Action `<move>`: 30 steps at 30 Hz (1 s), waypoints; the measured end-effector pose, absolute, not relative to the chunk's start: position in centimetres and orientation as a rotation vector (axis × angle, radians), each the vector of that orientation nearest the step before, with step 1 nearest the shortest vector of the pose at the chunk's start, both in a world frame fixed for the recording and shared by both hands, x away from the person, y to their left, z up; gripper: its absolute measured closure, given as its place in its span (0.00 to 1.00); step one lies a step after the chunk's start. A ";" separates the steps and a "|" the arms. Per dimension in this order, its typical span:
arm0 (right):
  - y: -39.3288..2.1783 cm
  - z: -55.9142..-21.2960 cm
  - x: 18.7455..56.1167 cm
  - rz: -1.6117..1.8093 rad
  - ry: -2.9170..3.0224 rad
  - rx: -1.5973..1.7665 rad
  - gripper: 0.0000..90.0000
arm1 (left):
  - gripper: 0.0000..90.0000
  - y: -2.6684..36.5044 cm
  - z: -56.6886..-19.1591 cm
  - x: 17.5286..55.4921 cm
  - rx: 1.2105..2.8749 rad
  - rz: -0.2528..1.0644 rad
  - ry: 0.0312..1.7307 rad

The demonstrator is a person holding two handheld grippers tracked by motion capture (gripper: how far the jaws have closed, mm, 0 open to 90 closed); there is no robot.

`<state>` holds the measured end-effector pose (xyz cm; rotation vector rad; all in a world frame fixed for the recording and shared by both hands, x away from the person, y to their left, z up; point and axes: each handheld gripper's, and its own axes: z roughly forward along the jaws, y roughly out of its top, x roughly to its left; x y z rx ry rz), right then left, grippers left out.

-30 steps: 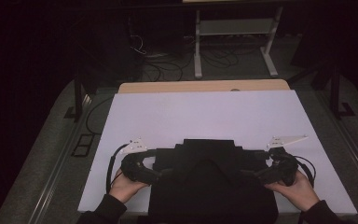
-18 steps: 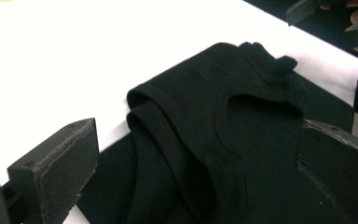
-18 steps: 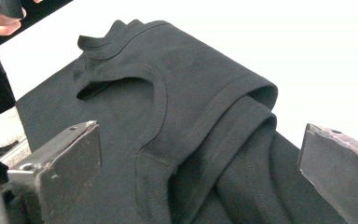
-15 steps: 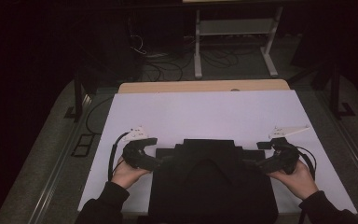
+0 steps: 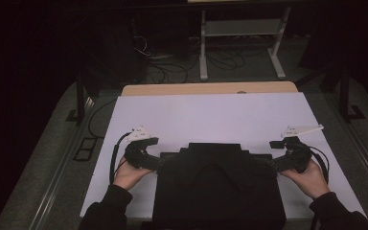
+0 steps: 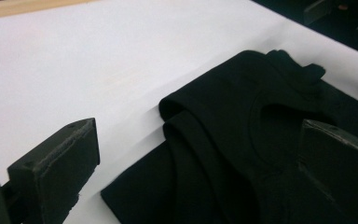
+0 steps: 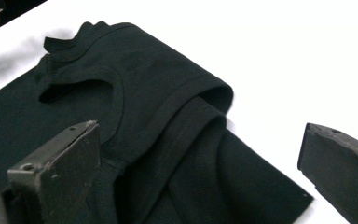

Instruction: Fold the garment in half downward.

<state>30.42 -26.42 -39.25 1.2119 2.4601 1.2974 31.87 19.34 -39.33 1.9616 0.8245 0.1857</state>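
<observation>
A black garment (image 5: 218, 187) lies folded on the white table top (image 5: 211, 115), reaching the near edge. My left gripper (image 5: 157, 162) is at its left shoulder corner and my right gripper (image 5: 274, 163) at its right one. In the left gripper view the left gripper (image 6: 196, 168) is open, its jaws wide apart astride the folded sleeve and neckline of the garment (image 6: 242, 116). The right gripper (image 7: 198, 168) is open the same way over the garment's (image 7: 135, 84) other folded sleeve. Neither gripper holds cloth.
A wooden strip (image 5: 211, 88) runs along the table's far edge. Beyond it, a metal stand (image 5: 239, 43) and loose cables (image 5: 158, 57) sit on the dark floor. Bare white table stretches from the garment to the far edge.
Both hands have moved away from the person, up along the garment's sides to its shoulder corners. The garment lies where it was.
</observation>
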 end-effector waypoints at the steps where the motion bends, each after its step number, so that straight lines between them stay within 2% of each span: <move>1: -26.5 -39.3 30.5 1.295 2.456 1.215 0.00 | 0.00 19.4 -39.4 32.0 1.964 0.184 0.826; 30: -29.1 -41.7 33.0 1.187 2.434 1.305 0.01 | 0.00 21.2 -42.7 34.8 2.006 0.125 0.917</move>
